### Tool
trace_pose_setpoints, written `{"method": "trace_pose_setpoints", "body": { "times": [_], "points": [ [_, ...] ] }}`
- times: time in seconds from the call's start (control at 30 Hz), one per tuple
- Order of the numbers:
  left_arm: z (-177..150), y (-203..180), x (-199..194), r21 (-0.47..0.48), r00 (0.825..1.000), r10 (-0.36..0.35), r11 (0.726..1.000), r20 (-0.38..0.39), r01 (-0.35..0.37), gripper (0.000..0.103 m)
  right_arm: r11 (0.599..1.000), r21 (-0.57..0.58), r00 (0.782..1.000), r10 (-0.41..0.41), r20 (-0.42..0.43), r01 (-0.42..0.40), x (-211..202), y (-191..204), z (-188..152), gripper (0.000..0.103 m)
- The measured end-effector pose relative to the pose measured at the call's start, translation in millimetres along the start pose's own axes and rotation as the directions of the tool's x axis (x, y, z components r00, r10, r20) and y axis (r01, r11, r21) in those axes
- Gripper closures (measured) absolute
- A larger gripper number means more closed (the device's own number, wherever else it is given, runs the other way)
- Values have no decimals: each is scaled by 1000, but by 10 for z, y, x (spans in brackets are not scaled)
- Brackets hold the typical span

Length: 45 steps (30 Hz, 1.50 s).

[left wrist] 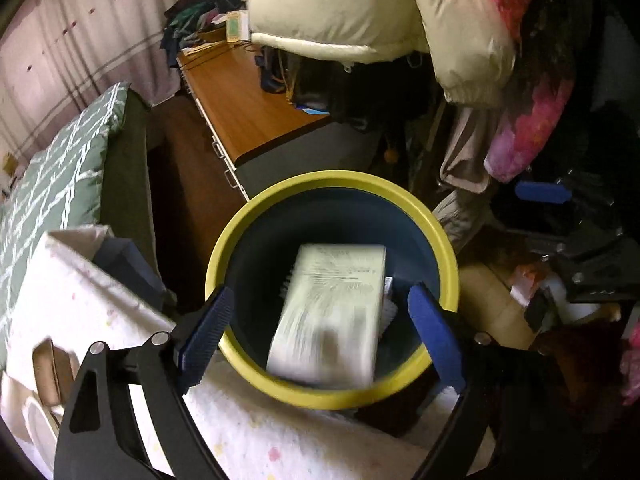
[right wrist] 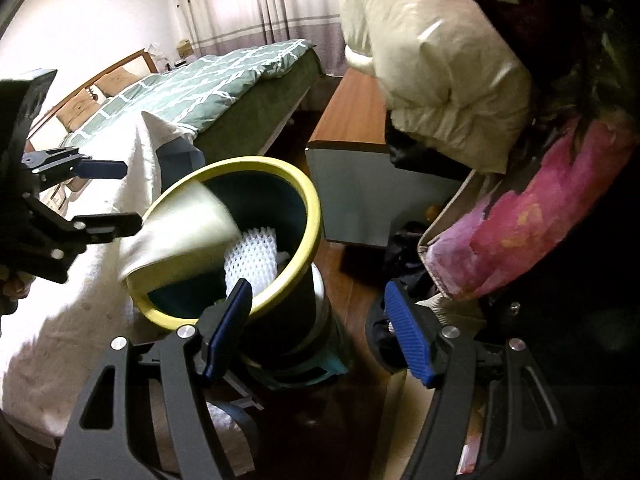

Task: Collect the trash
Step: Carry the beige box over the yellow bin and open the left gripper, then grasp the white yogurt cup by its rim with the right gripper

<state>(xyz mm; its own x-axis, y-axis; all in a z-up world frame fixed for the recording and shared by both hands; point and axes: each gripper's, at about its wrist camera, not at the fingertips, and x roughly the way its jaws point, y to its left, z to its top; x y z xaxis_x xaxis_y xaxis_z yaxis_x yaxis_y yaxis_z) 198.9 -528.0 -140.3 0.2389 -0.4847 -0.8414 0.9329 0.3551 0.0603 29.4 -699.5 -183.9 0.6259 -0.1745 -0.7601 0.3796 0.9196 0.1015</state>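
A dark blue trash bin with a yellow rim (left wrist: 256,216) stands on the floor below my left gripper (left wrist: 320,332). The left gripper is open right above the bin mouth. A pale printed paper carton (left wrist: 336,312), blurred by motion, is between the fingers and free of them, inside the rim. In the right wrist view the bin (right wrist: 316,216) holds white foam netting (right wrist: 252,256) and the blurred carton (right wrist: 184,236) lies at its mouth. The left gripper (right wrist: 116,196) shows at the left, open. My right gripper (right wrist: 320,332) is open and empty beside the bin.
A white cloth-covered surface (left wrist: 100,304) lies left of the bin. A green quilted bed (right wrist: 208,80) is behind it. A wooden-topped cabinet (left wrist: 248,108) stands beyond the bin. A cream puffer jacket (left wrist: 360,8) and pink clothes (right wrist: 532,224) hang on the right.
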Motion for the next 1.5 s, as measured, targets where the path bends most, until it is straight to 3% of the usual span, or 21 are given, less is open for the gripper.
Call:
{"method": "trace_pose_setpoints", "body": {
  "times": [0.2,0.4,0.6,0.73,0.8,0.93,1.03,1.13,1.3,1.4,1.5],
  "points": [
    [-467,279,-695,-111,994,24,994,106,-12,10,999,-28,1000,24,-3,-24,36,174,24,38],
    [-1329,762,-1512,-284,963,187,950,197,-126,8,996,-65,999,52,-7,-52,88,483,91,38],
    [-2260,1358,-2042,-450,896,410,841,170,-299,5,985,-141,995,99,-16,-100,127,1030,190,38],
    [-2880,1798,-2259,-555,836,540,728,102,-402,5,971,-198,991,136,-11,-136,107,1472,308,38],
    [-3153,1983,-2319,-614,814,574,673,83,-412,5,963,-218,987,159,-12,-157,100,1691,371,38],
    [-3544,2174,-2389,-695,777,624,595,83,-404,5,946,-251,978,206,-24,-206,138,2150,513,38],
    [-3737,2273,-2409,-750,772,626,560,105,-353,5,930,-278,971,237,-42,-239,186,2528,625,38],
    [-3838,2340,-2437,-777,764,639,526,92,-347,5,915,-290,960,276,-56,-280,237,2857,739,38],
    [-3820,2302,-2439,-783,757,646,518,94,-345,5,903,-293,949,303,-88,-316,389,3311,973,38],
    [-3755,2253,-2405,-769,753,651,527,91,-362,5,904,-295,951,287,-116,-309,525,3536,1095,52],
    [-3690,2215,-2351,-752,760,644,544,91,-371,5,906,-288,948,276,-159,-312,685,3691,1151,63]
  ]
}}
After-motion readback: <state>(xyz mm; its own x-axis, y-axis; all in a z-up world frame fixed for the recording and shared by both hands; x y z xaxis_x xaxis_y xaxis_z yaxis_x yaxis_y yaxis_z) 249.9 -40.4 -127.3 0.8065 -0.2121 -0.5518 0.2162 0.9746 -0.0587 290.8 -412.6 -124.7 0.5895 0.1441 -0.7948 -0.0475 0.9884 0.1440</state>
